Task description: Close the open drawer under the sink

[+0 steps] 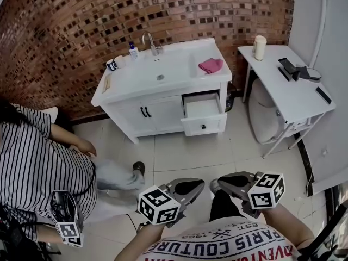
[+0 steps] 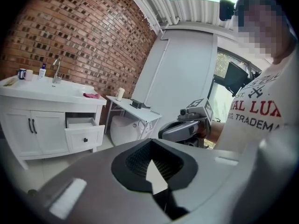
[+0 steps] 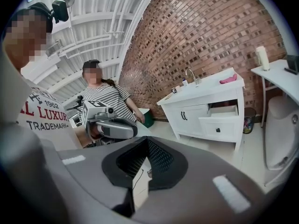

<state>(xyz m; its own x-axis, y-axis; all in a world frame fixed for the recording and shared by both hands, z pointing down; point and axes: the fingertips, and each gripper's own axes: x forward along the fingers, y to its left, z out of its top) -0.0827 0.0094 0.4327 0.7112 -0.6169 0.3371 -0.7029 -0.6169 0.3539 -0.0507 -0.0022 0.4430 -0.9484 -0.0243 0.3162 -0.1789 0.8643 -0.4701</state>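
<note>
Head view: white vanity stands against the brick wall, upper centre of the frame. The drawer sits at the vanity's right side, under the worktop, and is pulled out with its interior visible. The two cabinet doors to its left are closed.

On the worktop: faucet at the back, mug at the left, pink cloth at the right edge, above the drawer.

Left gripper: bottom centre of the frame, well apart from the drawer. Its own view shows the jaws pressed together at the tips, nothing between them. The drawer is at middle left there.

Right gripper: just beside the left one, to its right. Jaws likewise brought together and empty. The drawer lies at middle right in its view.

Both grippers are over the tiled floor, neither touching the vanity.

Also noted: a white side table at the right of the frame, and a person in a striped shirt at the left.
</note>
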